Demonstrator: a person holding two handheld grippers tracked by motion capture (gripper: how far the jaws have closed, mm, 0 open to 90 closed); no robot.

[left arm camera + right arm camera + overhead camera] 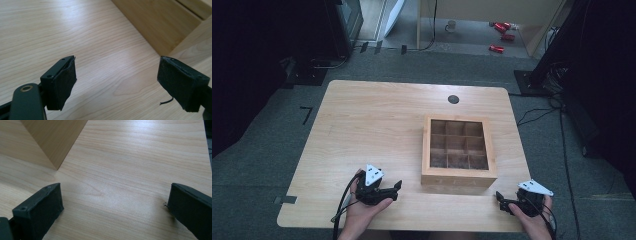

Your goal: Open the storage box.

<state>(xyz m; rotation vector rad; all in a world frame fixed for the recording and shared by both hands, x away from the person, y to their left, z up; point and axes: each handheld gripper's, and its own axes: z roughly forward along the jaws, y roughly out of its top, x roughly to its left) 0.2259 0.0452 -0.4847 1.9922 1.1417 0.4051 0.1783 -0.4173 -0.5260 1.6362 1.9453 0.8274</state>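
Two hand-held grippers rest low on the light wooden table (pixel 372 115) in the high view: the left gripper (pixel 395 190) at lower left of centre and the right gripper (pixel 500 200) at lower right, each with its jaws spread apart and clamped on nothing. Between them, right of centre, stands a wooden box (pixel 458 177) divided into nine compartments. A corner of the box appears at upper right in the left gripper view and at upper left in the right gripper view.
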